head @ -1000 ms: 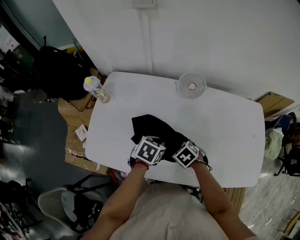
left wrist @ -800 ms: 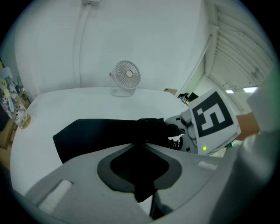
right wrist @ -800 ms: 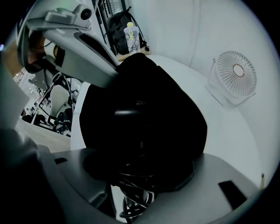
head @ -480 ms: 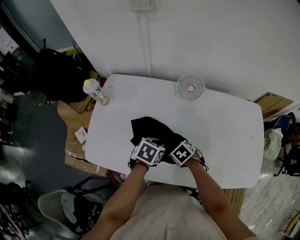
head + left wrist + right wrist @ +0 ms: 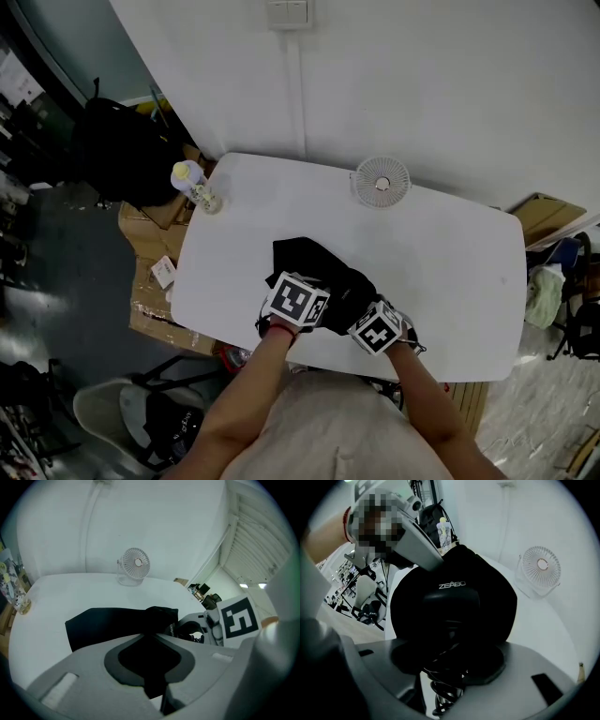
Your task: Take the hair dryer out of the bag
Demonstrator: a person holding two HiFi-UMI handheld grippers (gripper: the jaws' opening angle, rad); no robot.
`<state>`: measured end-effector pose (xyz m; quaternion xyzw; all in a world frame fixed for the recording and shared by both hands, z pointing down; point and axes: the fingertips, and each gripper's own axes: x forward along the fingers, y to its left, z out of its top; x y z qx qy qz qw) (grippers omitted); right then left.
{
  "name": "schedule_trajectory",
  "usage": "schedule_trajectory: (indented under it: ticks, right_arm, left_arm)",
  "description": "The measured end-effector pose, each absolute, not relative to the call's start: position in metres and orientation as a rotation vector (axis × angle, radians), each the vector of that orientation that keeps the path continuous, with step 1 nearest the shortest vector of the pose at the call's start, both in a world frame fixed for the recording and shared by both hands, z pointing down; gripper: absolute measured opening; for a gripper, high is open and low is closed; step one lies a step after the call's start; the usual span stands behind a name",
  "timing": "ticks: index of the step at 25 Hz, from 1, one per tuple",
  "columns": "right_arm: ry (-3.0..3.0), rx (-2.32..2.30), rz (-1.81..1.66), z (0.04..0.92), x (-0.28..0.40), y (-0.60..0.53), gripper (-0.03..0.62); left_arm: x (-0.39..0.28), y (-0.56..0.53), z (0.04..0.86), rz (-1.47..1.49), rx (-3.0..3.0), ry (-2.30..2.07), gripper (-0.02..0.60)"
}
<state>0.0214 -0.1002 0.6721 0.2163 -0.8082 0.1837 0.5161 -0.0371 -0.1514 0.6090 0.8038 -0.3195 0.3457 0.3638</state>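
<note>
Black bag [image 5: 305, 262] on a white table [image 5: 450, 272], black hair dryer [image 5: 450, 616] and coiled black cord [image 5: 444, 691], grey left gripper [image 5: 152, 667] and right gripper [image 5: 454, 667], black-and-white square-patterned marker cubes [image 5: 296, 300], white fan [image 5: 381, 181], yellow-capped bottle [image 5: 192, 180], brown cardboard [image 5: 141, 225]

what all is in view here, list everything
table: 1, white, against the wall
bag: 1, black, near the table's middle
dryer: 1, black with a coiled cord, at the bag's mouth
fan: 1, white, table's far edge
bottle: 1, clear with a yellow cap, table's far left corner
backpack: 1, black, on the floor left of the table
cardboard: several pieces, brown, on the floor left of the table
chair: 1, grey, lower left
left gripper: 1, grey, shut on the bag's fabric
right gripper: 1, grey, jaws have just been closing, now on the dryer
</note>
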Motion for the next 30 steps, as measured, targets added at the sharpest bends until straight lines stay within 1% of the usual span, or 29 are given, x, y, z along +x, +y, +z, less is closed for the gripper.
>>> schedule_trajectory:
  ticks: [6,13,25,27,30]
  right_arm:
    - [-2.019,0.582,0.366,0.635,0.032,-0.109,0.213]
    - [-2.115,0.680,0.368,0.602,0.039,-0.119,0.213]
    - [-2.273,0.769,0.560,0.568,0.044,-0.119,0.215]
    - [-2.301,0.809,0.603,0.562,0.047,-0.121,0.215]
    - [-2.379,0.912,0.793,0.549,0.060,-0.132,0.213]
  left_arm:
    - [-0.036,-0.156,0.585,0.787,2.034,-0.751,0.043]
    - [-0.040,-0.155,0.559,0.523,1.987,-0.687,0.043]
    - [-0.054,-0.144,0.525,0.132,1.902,-0.612,0.043]
    - [-0.057,-0.141,0.526,0.129,1.888,-0.628,0.043]
    - [-0.068,-0.134,0.538,0.177,1.879,-0.682,0.037]
